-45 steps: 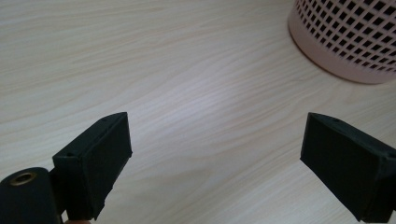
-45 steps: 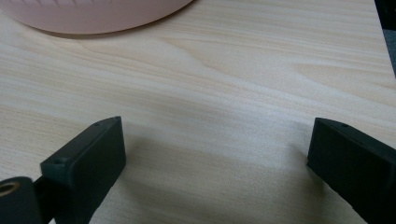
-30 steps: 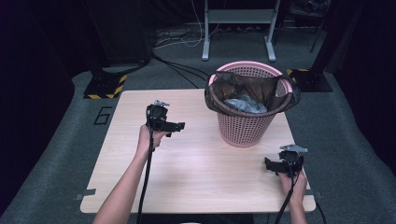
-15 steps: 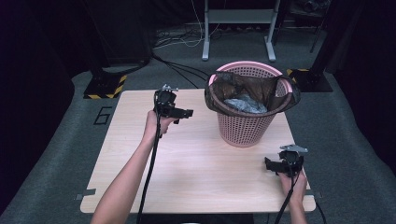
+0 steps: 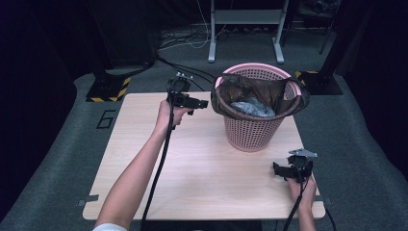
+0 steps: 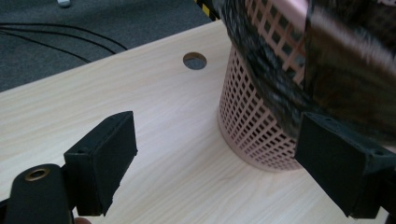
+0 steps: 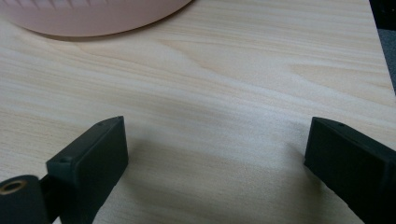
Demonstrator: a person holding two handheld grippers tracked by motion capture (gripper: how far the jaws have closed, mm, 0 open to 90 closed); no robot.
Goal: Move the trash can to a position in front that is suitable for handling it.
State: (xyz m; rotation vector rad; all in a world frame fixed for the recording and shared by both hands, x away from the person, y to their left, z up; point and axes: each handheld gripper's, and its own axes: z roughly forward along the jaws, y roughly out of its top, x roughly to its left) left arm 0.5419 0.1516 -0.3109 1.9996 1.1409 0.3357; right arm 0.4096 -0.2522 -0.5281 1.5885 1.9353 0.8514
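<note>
A pink lattice basket [image 5: 251, 129] lined with a dark bin bag [image 5: 260, 91] stands at the back right of the wooden table [image 5: 202, 168]; crumpled pale material lies inside it. My left gripper [image 5: 202, 103] is held up in the air just left of the basket's rim, pointing at it, jaws open and empty. In the left gripper view the basket wall [image 6: 261, 126] and the bag's overhang [image 6: 345, 79] sit close ahead between the jaws. My right gripper [image 5: 278, 169] rests low near the table's front right corner, open and empty, with the basket's base [image 7: 93, 18] ahead.
A round cable hole [image 6: 194, 60] is cut in the table behind the basket. Black cables trail from both grippers toward the near edge. Grey carpet, floor cables and a metal stand [image 5: 244, 29] lie beyond the table.
My left gripper has risen and moved right and farther back, toward the basket's rim. The right gripper has stayed where it was.
</note>
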